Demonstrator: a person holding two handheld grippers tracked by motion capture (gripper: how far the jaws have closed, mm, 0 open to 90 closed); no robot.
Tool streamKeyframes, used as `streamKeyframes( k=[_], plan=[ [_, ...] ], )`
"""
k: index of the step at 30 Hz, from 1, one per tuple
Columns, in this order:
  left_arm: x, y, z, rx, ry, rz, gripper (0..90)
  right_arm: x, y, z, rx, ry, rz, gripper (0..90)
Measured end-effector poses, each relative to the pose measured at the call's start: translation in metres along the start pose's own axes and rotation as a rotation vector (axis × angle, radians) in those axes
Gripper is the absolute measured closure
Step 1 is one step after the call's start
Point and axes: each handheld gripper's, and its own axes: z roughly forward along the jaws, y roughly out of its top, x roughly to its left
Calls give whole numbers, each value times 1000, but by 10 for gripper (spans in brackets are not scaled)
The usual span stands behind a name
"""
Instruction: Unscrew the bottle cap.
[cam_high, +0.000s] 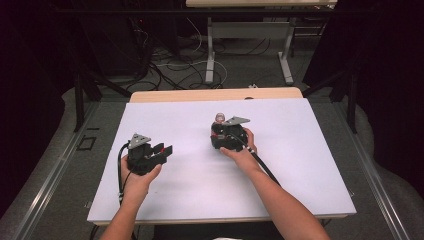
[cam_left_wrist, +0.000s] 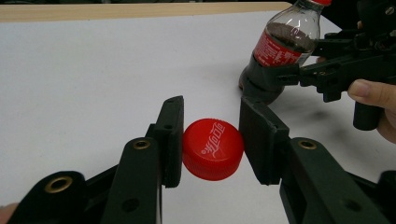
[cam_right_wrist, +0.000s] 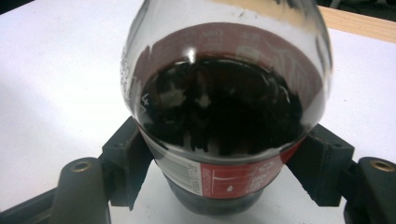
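A red bottle cap (cam_left_wrist: 213, 148) sits between the black jaws of my left gripper (cam_left_wrist: 212, 140), and both pads press its sides just above the white table (cam_high: 200, 190). In the high view this left gripper (cam_high: 167, 149) is at the table's left. A small cola bottle (cam_right_wrist: 224, 102) with a red label and dark liquid stands upright near the table's middle (cam_high: 219, 118). My right gripper (cam_right_wrist: 226, 165) is shut on the bottle's lower body, one pad on each side. The left gripper view shows the bottle (cam_left_wrist: 285, 42) at the upper right, with a hand (cam_left_wrist: 373, 93) behind it.
The white sheet ends in a wooden strip (cam_high: 215, 94) at the far side. Beyond it lie floor cables (cam_high: 175, 70) and the legs of another desk (cam_high: 210, 55). Dark curtains and metal frame bars (cam_high: 80, 100) flank the table.
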Motion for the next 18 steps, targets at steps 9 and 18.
streamKeyframes(
  k=[9, 18],
  plan=[
    [1, -1, 2, 1, 1, 1, 620, -2, 1, -3, 26, 12, 21, 201],
    [-2, -2, 5, 14, -1, 4, 620, -6, -3, -18, 17, -3, 17, 151]
  ],
)
